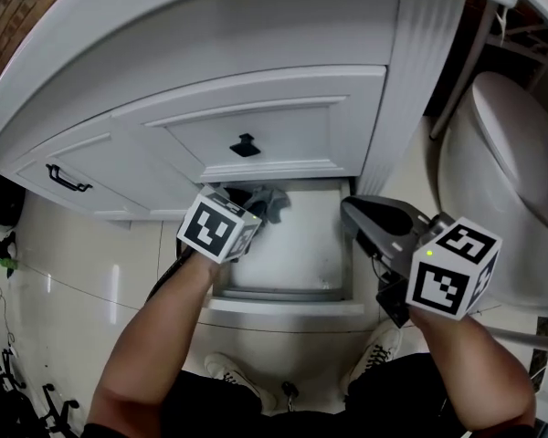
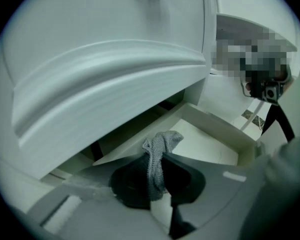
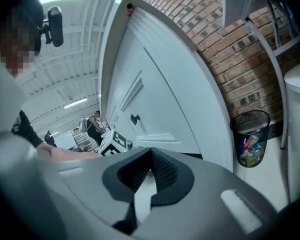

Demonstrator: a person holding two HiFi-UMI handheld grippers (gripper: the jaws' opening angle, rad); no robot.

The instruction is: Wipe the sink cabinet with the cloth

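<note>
Left gripper (image 2: 159, 184): clamped on grey cloth (image 2: 160, 156), at back of open bottom drawer (image 1: 297, 249), white sink cabinet (image 1: 265, 130). Right gripper (image 3: 150, 159): jaws together, empty, just beside drawer.

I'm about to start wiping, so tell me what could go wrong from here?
The grey knitted cloth is pinched in the left gripper by one narrow bunch, so a firm stroke might pull it free. The white pulled-out drawer lies just below; a dropped cloth would probably land inside it.
</note>
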